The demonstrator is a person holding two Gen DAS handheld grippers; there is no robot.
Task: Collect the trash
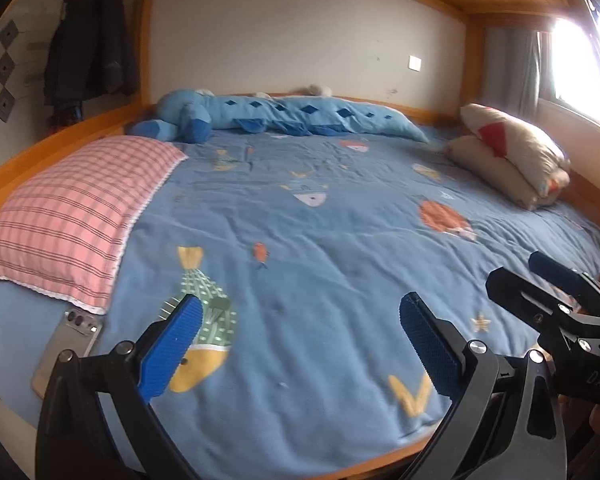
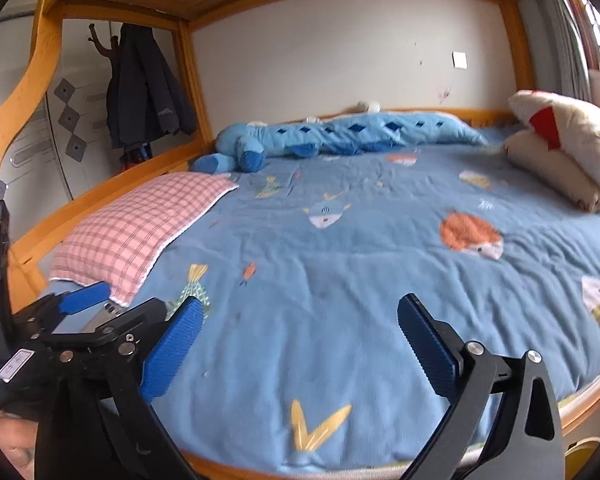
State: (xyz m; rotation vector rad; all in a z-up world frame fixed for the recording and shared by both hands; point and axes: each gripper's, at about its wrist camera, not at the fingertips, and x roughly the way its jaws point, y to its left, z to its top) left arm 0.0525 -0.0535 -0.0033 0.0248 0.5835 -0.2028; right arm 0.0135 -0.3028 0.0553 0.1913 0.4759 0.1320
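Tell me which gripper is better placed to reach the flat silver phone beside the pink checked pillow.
Left, probably. The flat silver phone lies just beside the open left gripper, at the corner of the pink checked pillow; the open right gripper sits farther right.

The quilt is mid-blue, printed with orange, yellow and green fish and small stars. The pillow is pink with a darker check and white lace edging. The plush toy is light blue with dark blue diamonds. The cushions are cream with a red patch. The bed frame is orange wood. The left tongs and right tongs are black with blue textured pads. The jacket is dark navy.
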